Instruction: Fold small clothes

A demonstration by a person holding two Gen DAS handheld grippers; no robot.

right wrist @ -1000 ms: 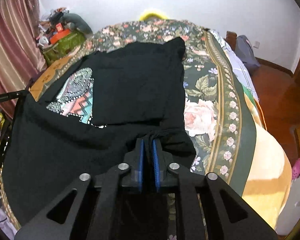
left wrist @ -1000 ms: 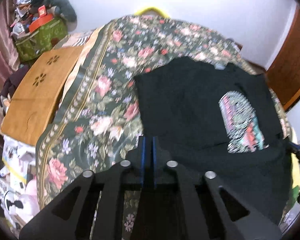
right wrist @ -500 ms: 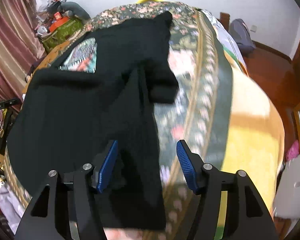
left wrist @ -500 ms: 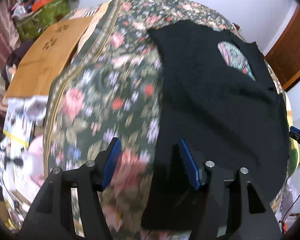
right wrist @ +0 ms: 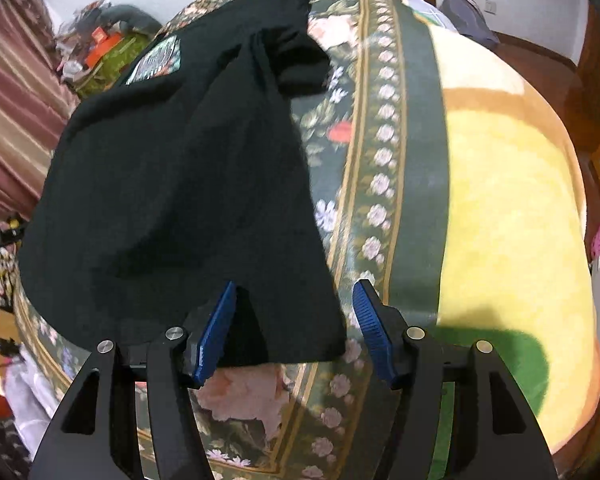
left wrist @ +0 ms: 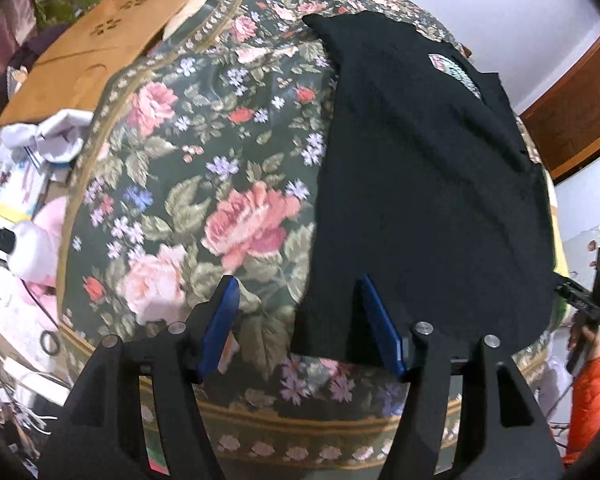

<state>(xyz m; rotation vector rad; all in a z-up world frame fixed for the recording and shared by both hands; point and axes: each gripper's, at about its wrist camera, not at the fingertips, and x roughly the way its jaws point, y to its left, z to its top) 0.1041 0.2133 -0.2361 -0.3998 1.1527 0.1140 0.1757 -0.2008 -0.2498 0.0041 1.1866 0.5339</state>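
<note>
A black T-shirt (left wrist: 420,184) with a colourful print (left wrist: 452,70) lies spread on a floral bedspread (left wrist: 204,184). It also shows in the right wrist view (right wrist: 172,200), its print (right wrist: 156,60) near the far end. My left gripper (left wrist: 300,320) is open, its jaws standing either side of the shirt's near left hem corner. My right gripper (right wrist: 296,320) is open, its jaws either side of the near right hem corner. Neither holds cloth.
A wooden board (left wrist: 88,52) and clutter lie left of the bed. A yellow and orange blanket (right wrist: 508,208) covers the bed's right side. A green bag (right wrist: 108,64) stands by the striped curtain (right wrist: 8,92). A wooden door (left wrist: 572,120) is at the far right.
Both grippers were shut on the shirt's cloth a second ago. They have since opened, let it go and drawn back to the near hem corners.
</note>
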